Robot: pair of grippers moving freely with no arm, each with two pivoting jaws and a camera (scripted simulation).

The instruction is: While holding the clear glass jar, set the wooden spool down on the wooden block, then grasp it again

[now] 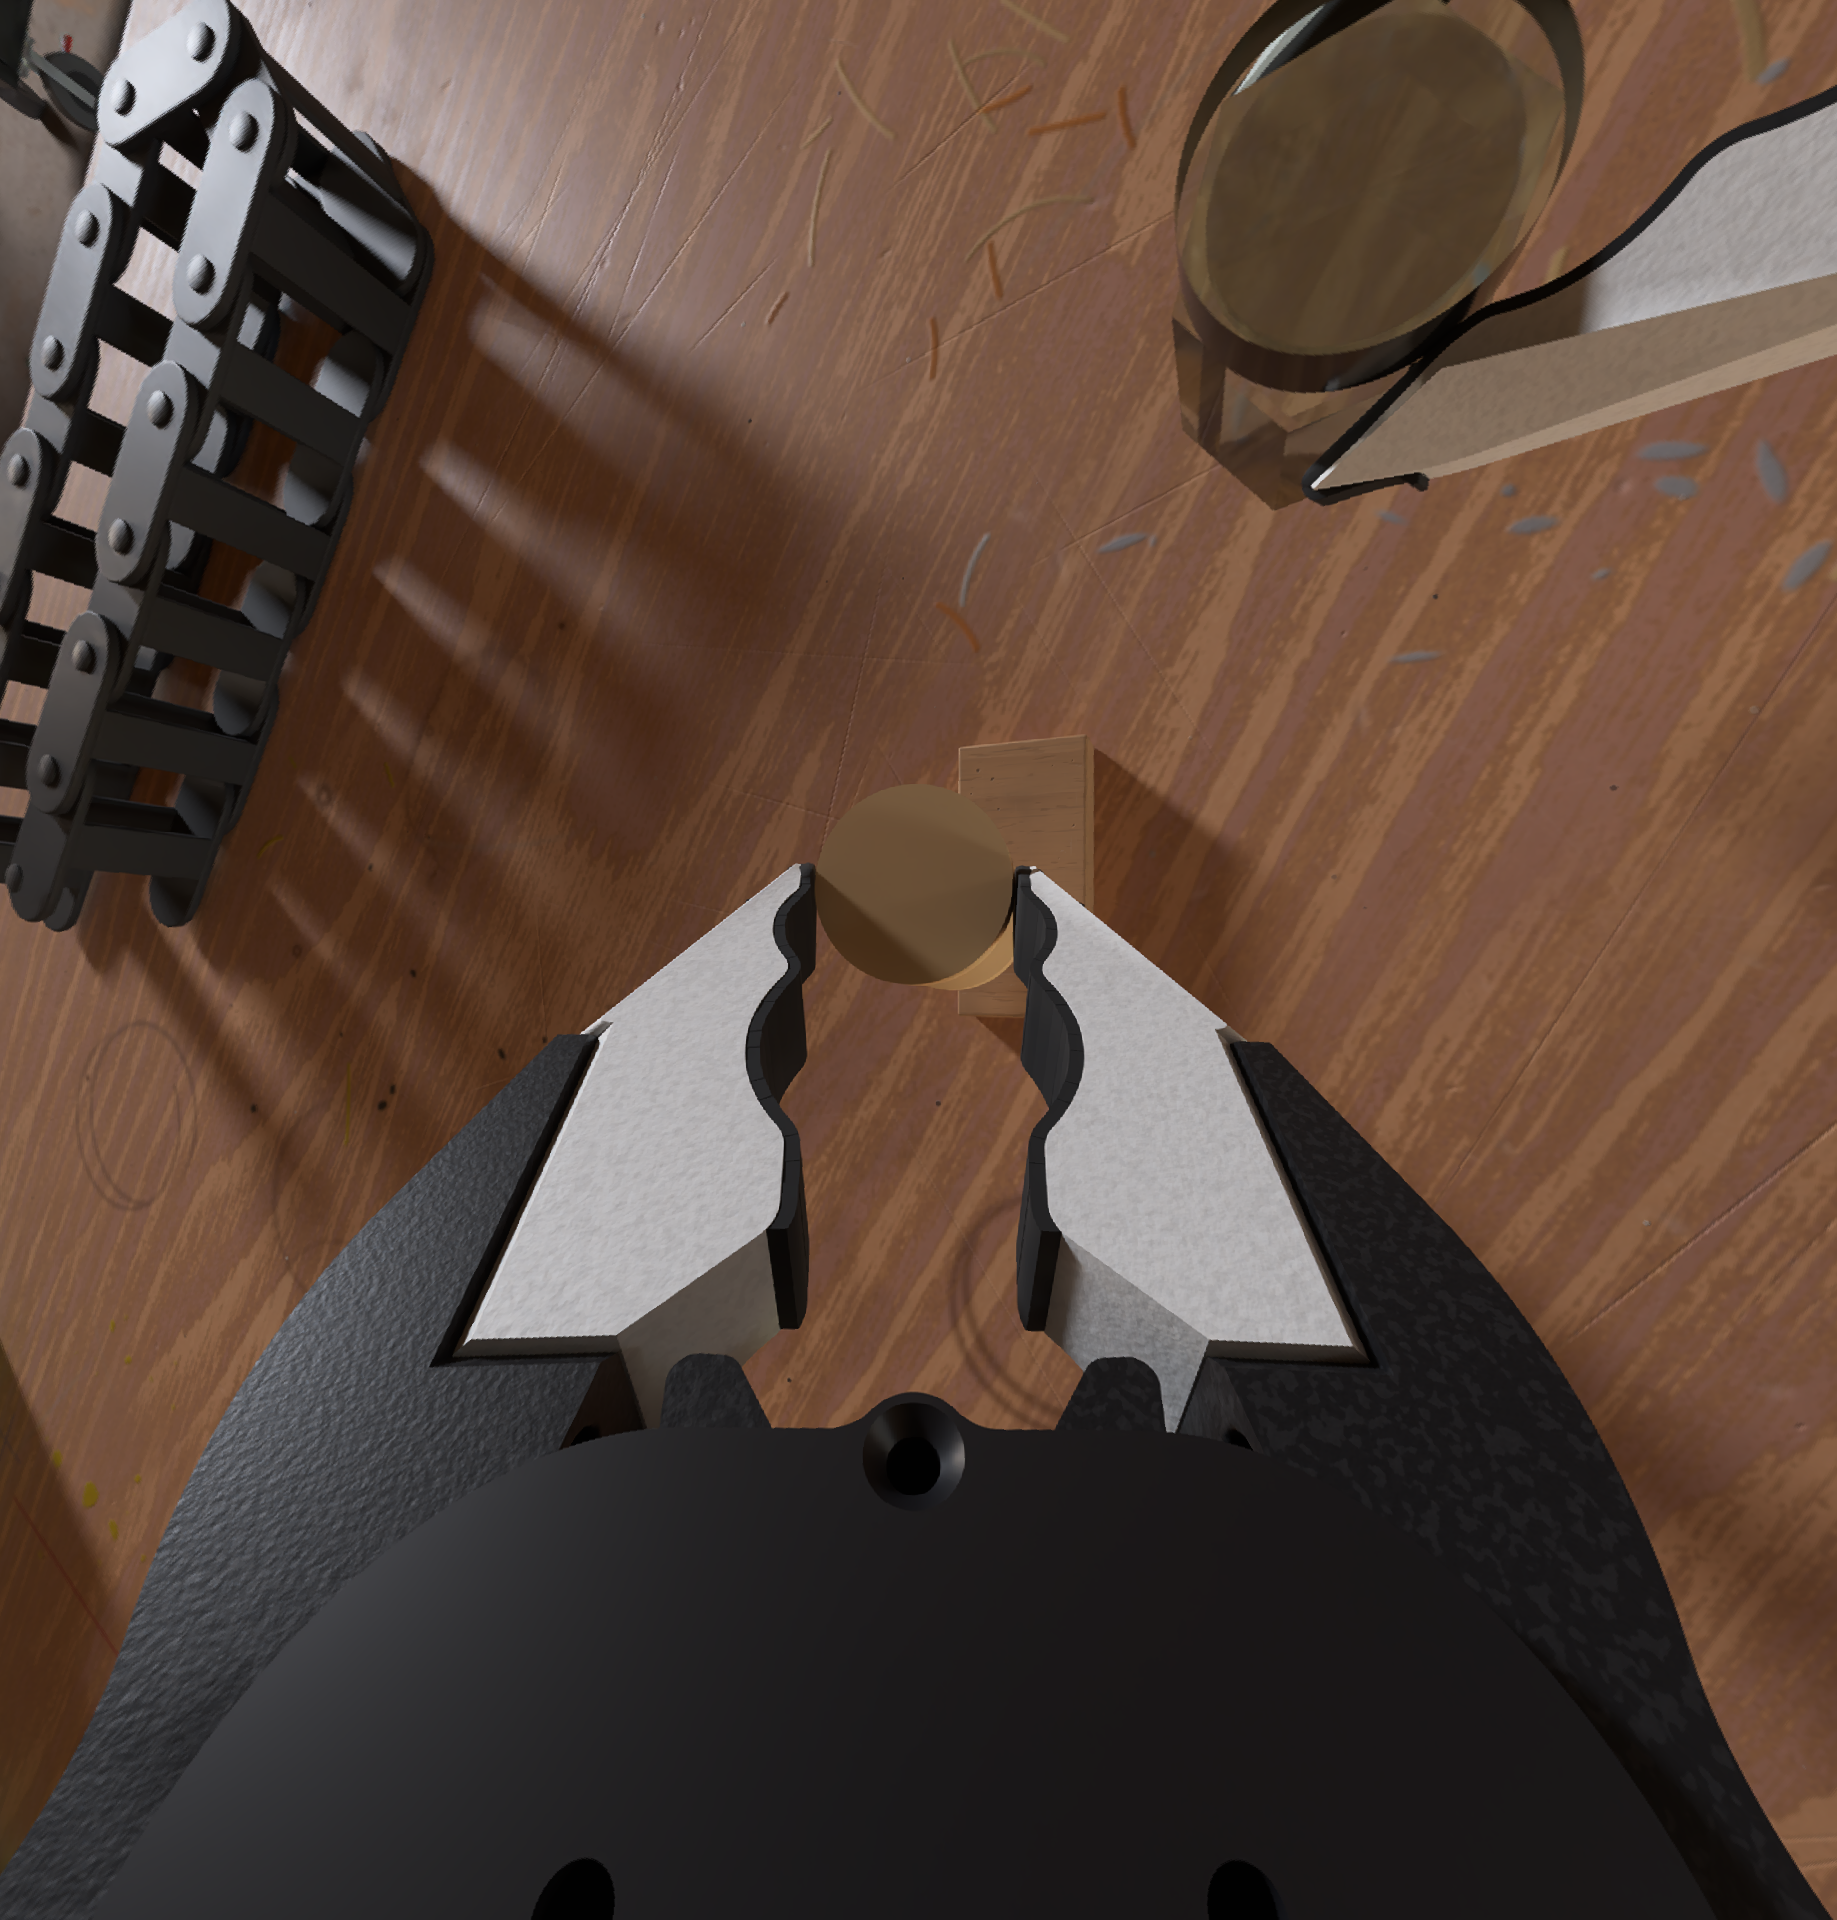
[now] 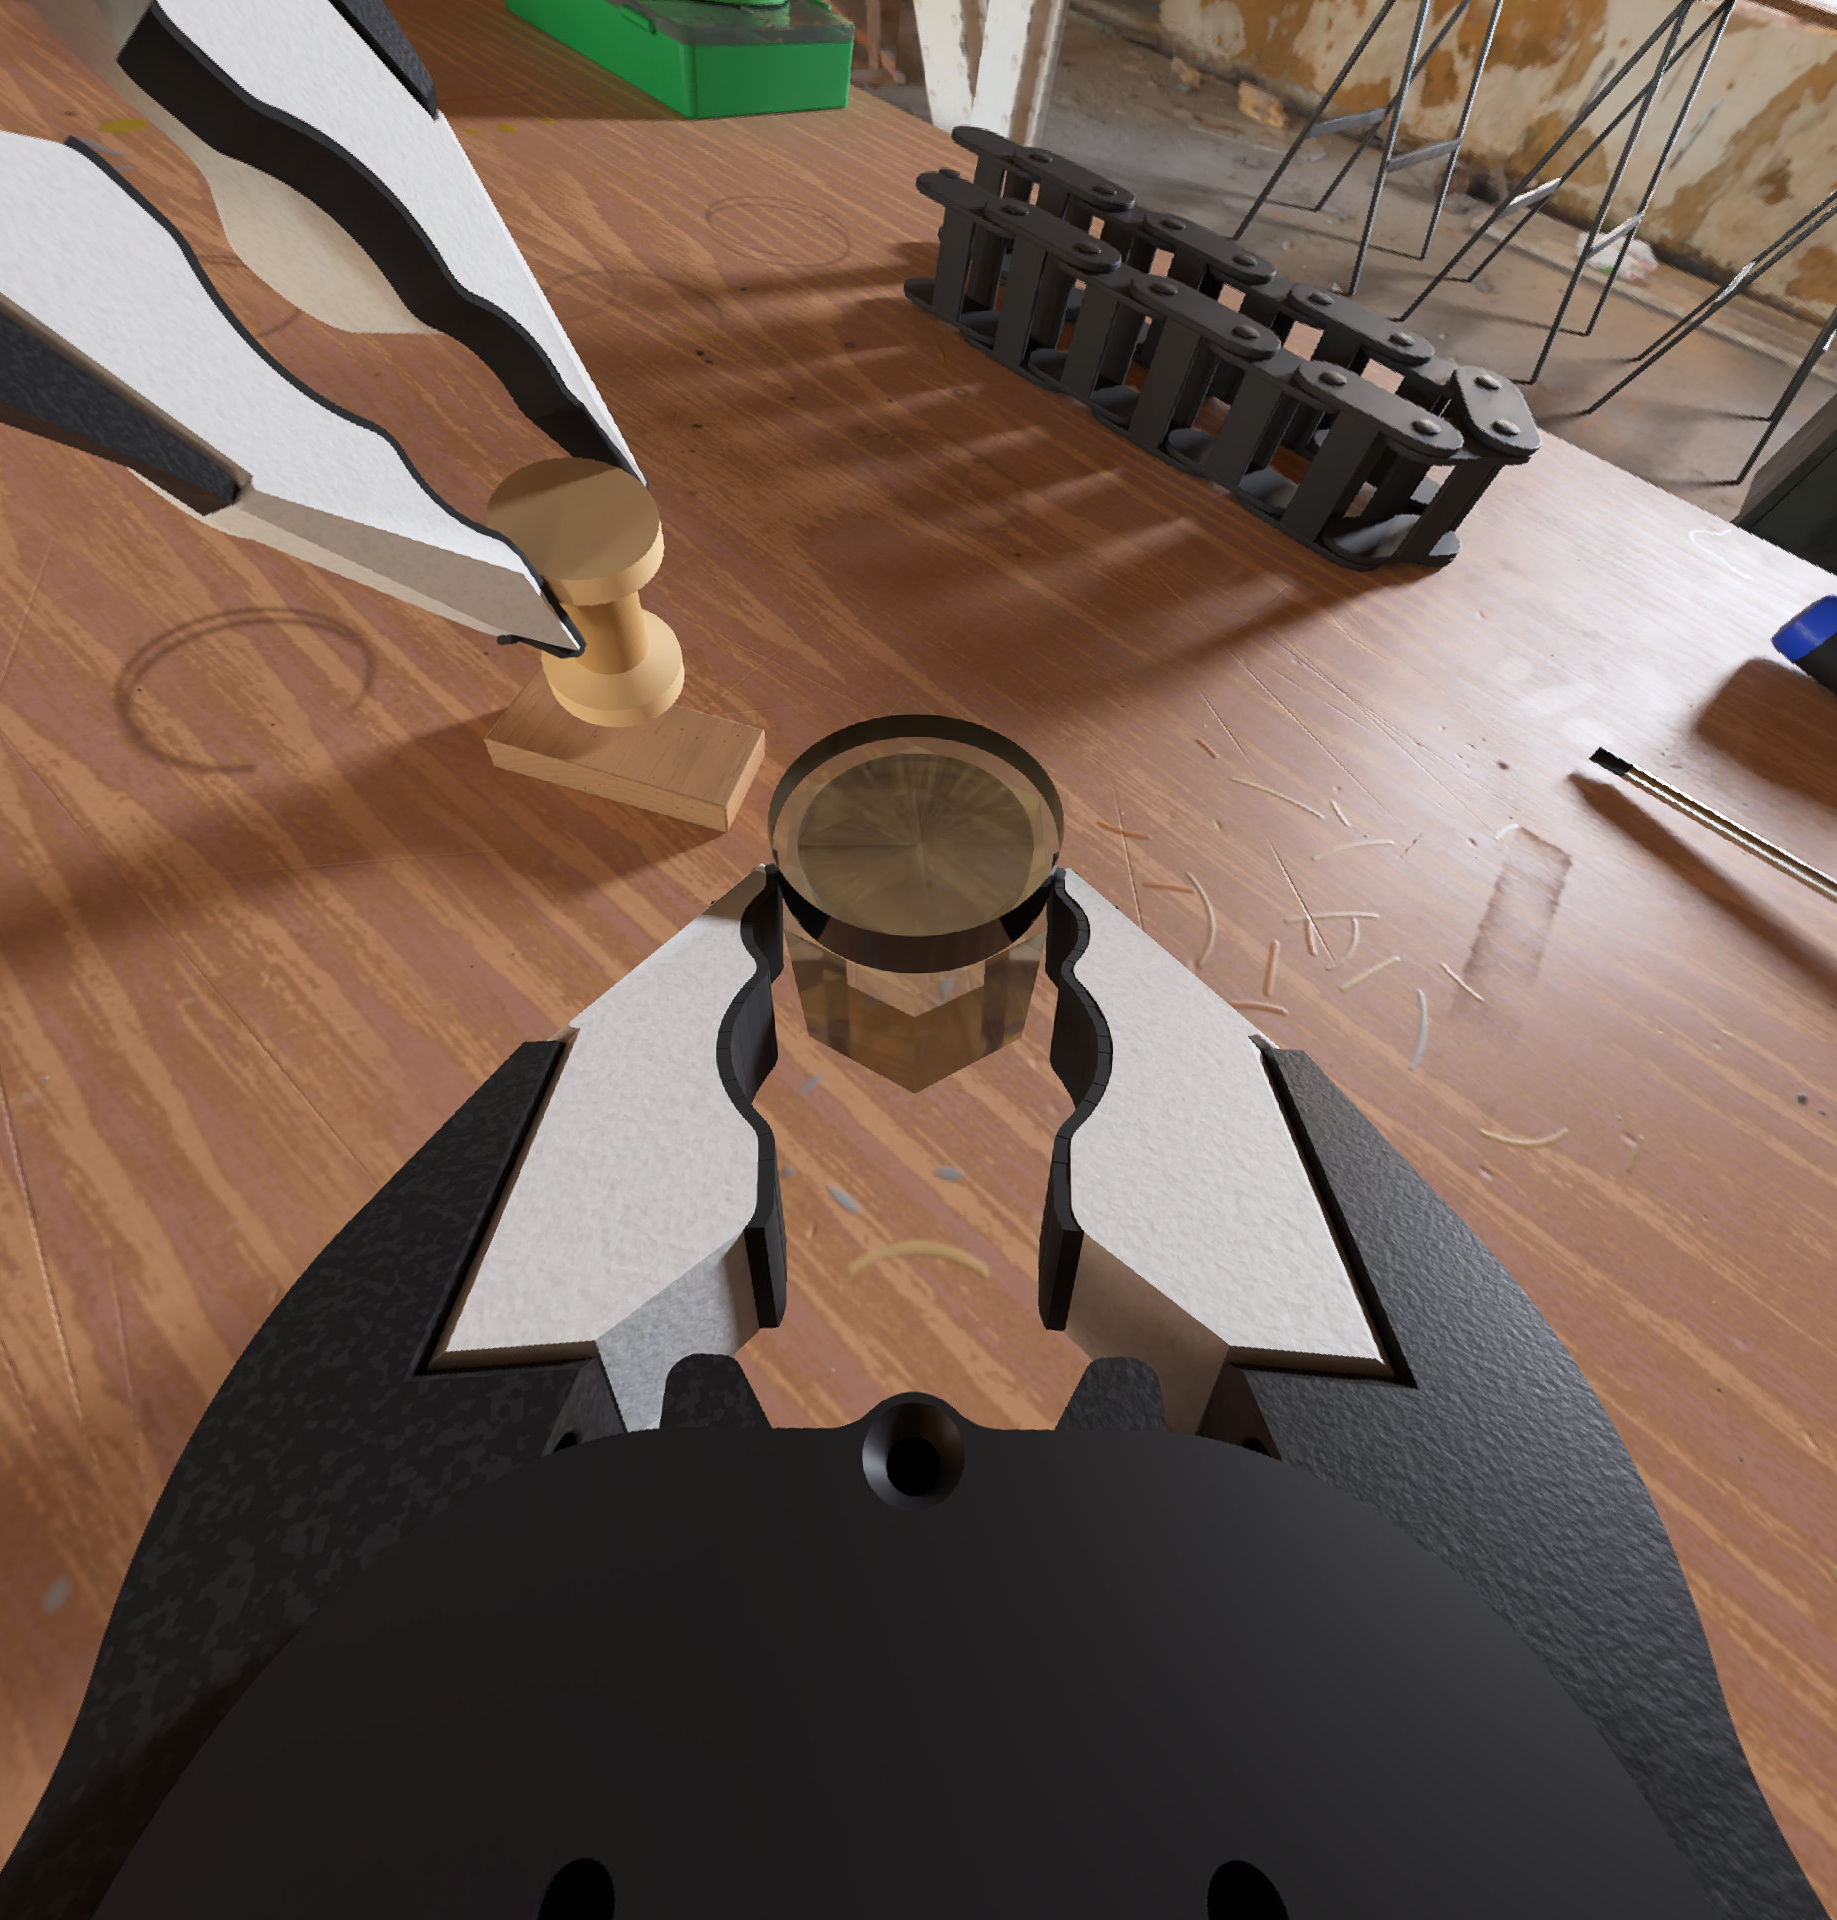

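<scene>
On the left, the left claw pinches the wooden spool at its upper flange, fingertips touching either side in the left wrist view. The spool stands upright with its lower flange on or just above the wooden block; from the right wrist view I cannot tell whether they touch. It sits toward one end of the block, not centred, so I would judge the step in hand to be the set-down: lower straight until the flange seats flat, spread the fingers only slightly so neither drags the spool over, then close on it again at the same height. Just right of the block, the right claw grips the clear glass jar by its rim, lifted off the worktop, and should stay motionless. Farther right lies a black cable chain.
</scene>
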